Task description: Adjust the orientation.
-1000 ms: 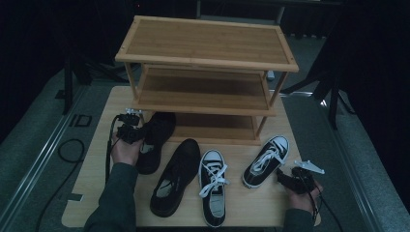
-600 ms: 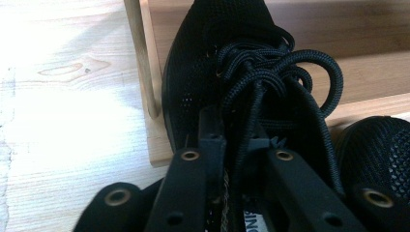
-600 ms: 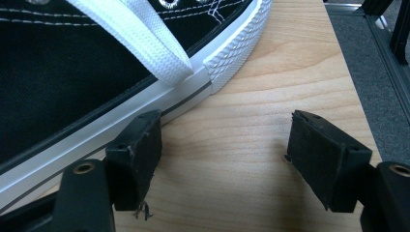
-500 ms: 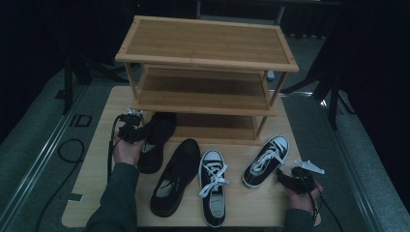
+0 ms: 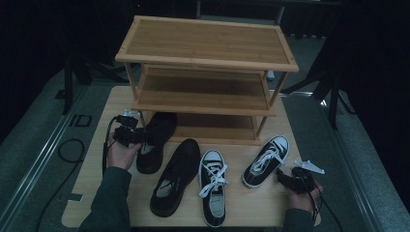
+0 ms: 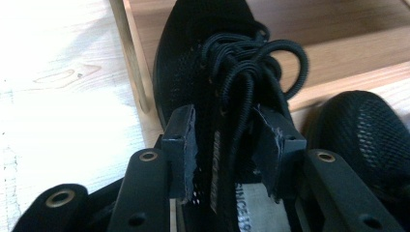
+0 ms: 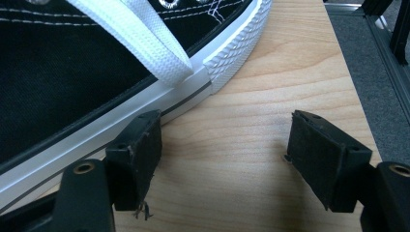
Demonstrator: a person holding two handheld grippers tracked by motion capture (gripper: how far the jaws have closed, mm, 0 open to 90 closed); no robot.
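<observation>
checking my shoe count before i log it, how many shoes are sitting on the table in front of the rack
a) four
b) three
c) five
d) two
a: the high view shows two black mesh shoes on the left and two black-and-white sneakers on the right, all on the wooden table in front of the rack.

On the table [image 5: 96,193], toward twelve o'clock, a three-tier rack [image 5: 205,72]; at its foot, four shoes in a row. At nine o'clock, first shoe [image 5: 153,140] with toe under the lowest shelf, left gripper [image 5: 133,135] over its opening; second shoe [image 5: 175,176] beside it at six. Third shoe [image 5: 213,186] next, fourth shoe [image 5: 266,161] toward three o'clock, right gripper [image 5: 285,178] just beside its heel.
</observation>
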